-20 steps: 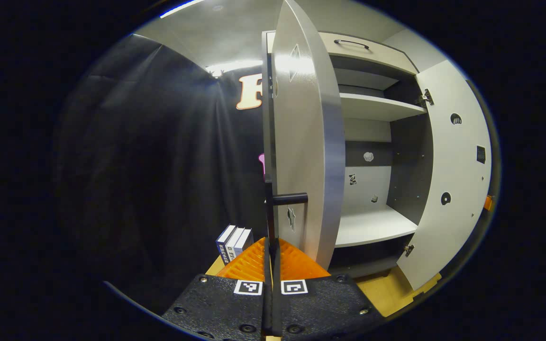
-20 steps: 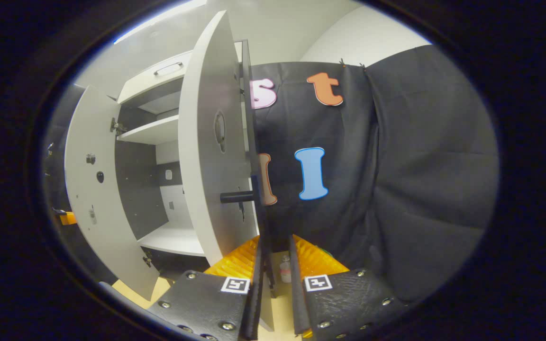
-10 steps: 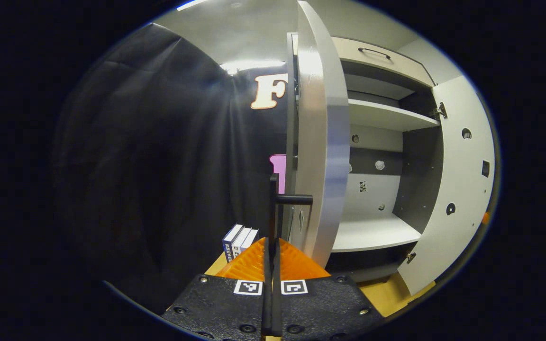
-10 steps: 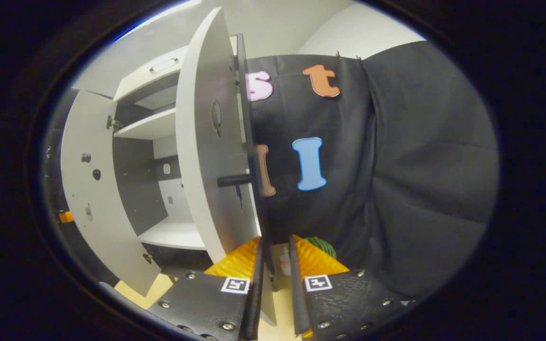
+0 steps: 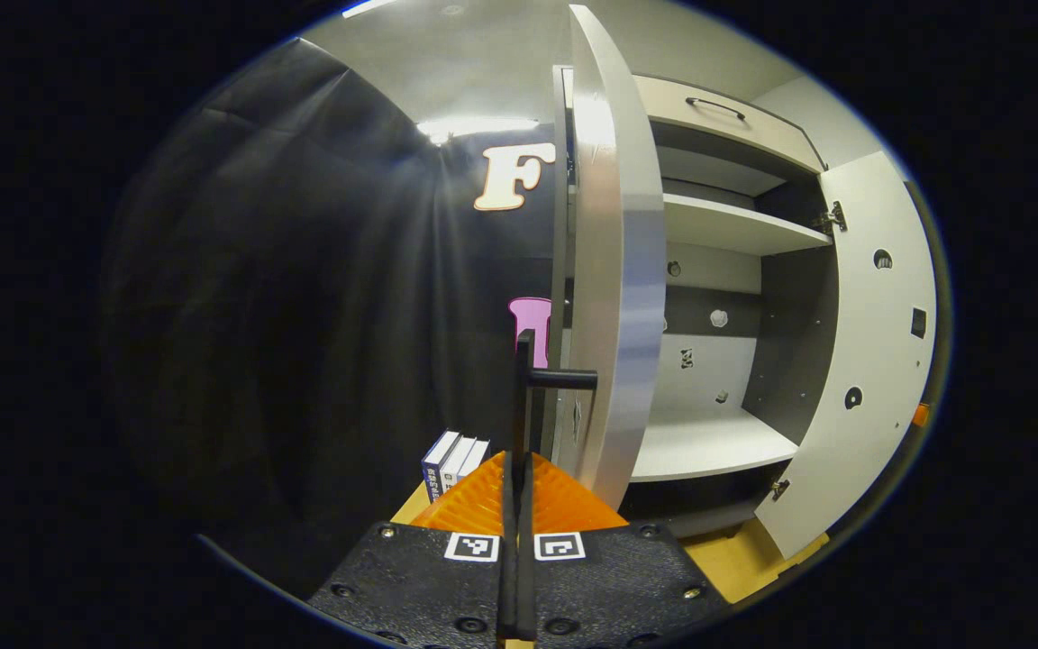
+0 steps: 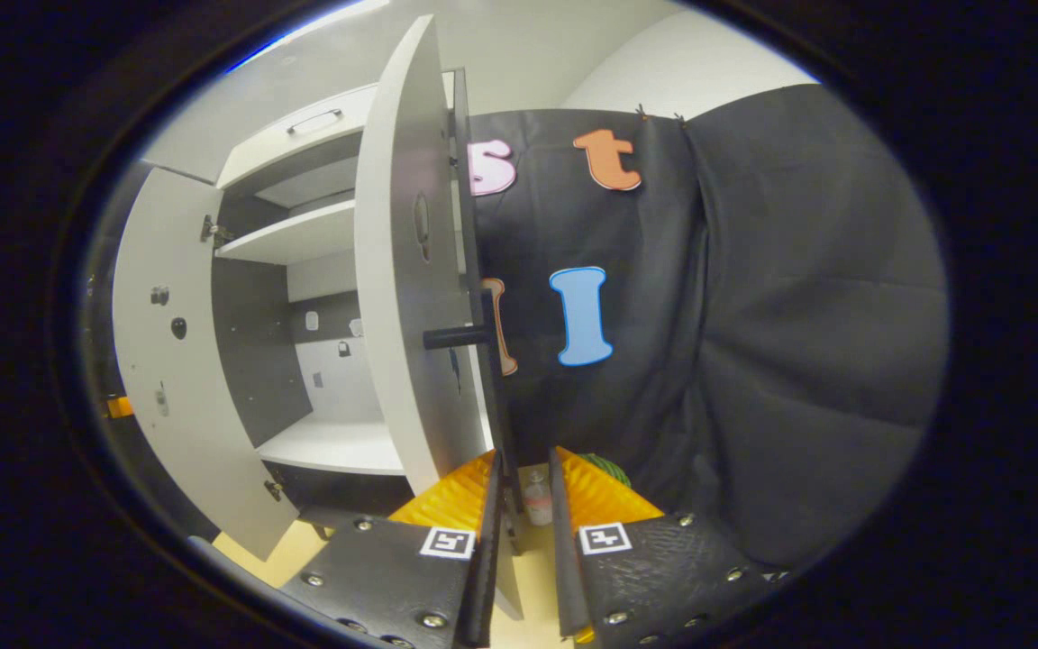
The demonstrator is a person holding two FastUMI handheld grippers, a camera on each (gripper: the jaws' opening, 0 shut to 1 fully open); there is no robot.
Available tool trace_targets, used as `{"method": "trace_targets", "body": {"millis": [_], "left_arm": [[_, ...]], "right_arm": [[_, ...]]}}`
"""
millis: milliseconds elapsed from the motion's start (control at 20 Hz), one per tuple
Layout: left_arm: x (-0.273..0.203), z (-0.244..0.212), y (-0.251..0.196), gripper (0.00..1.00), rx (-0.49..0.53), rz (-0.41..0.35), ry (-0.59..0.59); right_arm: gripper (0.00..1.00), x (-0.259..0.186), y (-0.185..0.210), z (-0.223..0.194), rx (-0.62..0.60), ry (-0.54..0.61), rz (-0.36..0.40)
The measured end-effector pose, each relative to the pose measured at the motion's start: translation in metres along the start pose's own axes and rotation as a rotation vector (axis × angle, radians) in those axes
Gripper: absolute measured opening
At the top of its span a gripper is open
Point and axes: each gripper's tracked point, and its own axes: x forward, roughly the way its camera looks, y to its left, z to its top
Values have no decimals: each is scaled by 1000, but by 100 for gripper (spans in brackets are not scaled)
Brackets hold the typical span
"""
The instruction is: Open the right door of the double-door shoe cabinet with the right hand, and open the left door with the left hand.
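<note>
Smooth pale laminate with soft sheen on left door [image 5: 614, 270] and right door [image 6: 406, 288]. Matt dark bar for each handle [image 5: 562, 379]. Matt white shelf [image 5: 708, 442], dark grey inner wall [image 5: 789, 333]. Small metal hinge [image 5: 833, 216]. Matt folded black cloth [image 6: 753, 315].

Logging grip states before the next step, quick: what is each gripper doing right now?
Left gripper: shut on the left door handle.
Right gripper: slightly open around the right door handle, not pressing it.
</note>
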Motion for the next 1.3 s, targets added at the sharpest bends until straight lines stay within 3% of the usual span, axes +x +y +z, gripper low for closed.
{"method": "trace_targets", "body": {"millis": [350,500,600,750,800,850,1100,1300], "left_arm": [[-5,0,4,1,-5,14,-16],[-14,-4,15,7,-17,40,-9],[-20,-7,19,20,-25,46,-7],[-28,-8,26,24,-10,64,-3],[-33,-5,24,33,-9,64,-6],[-38,-1,23,33,-6,64,-13],[-66,31,-11,32,49,15,-64],[-72,51,-68,32,43,-99,-94]], "right_arm": [[28,-16,0,6,-44,-29,-34],[28,-24,1,12,-70,-45,-48],[28,-30,8,21,-80,-69,-41],[28,-36,12,33,-97,-104,-30],[28,-36,13,34,-103,-115,-29],[28,-39,14,37,-110,-125,-28],[28,-56,53,58,-143,-180,16],[28,-63,85,71,-150,-215,67]]}}
